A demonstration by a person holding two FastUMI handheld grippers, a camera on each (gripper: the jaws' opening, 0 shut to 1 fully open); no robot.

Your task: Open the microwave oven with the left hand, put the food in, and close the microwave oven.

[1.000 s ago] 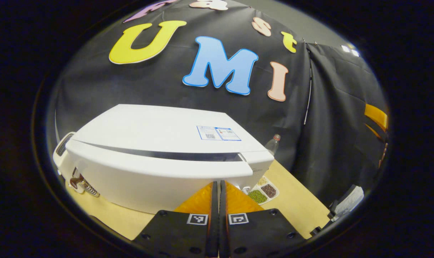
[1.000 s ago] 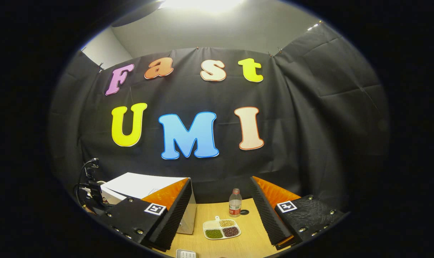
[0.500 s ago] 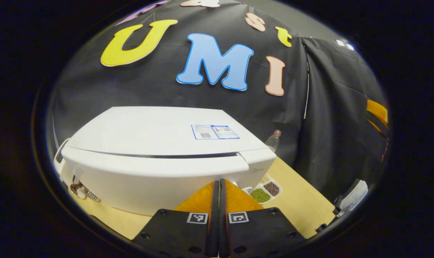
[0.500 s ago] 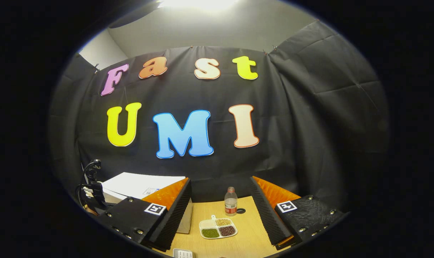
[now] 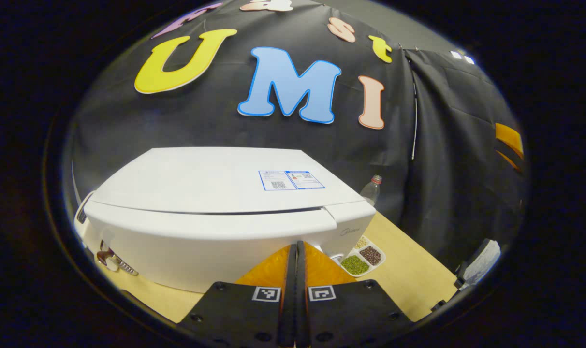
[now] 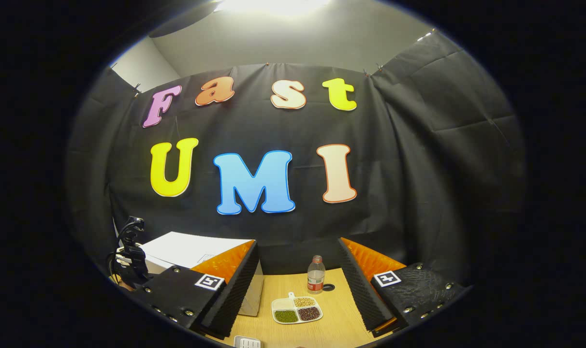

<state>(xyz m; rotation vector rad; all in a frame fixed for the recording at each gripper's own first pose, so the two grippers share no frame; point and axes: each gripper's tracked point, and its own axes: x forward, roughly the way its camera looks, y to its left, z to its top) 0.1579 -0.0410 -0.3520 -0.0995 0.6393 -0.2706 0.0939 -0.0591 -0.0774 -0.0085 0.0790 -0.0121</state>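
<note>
Up close in the left gripper view, the white microwave oven (image 5: 225, 208) sits on the wooden surface (image 5: 404, 285), seen from above and in front; a thin dark seam runs between its top and door edge, so whether the door is fully shut is hard to judge. Left gripper (image 5: 295, 251) has its fingers pressed together with nothing between them, tips right at the door's front face; contact cannot be confirmed. Food tray (image 5: 363, 256), a divided white dish with green, dark and pale portions, lies on the surface just right of the oven, partly cut off by its corner. Plastic bottle (image 5: 370, 191) stands behind, lower half hidden. Right gripper (image 6: 298, 270) has its fingers spread wide and empty, well above the tray (image 6: 297, 310); its left finger covers part of the oven (image 6: 191, 249).
</note>
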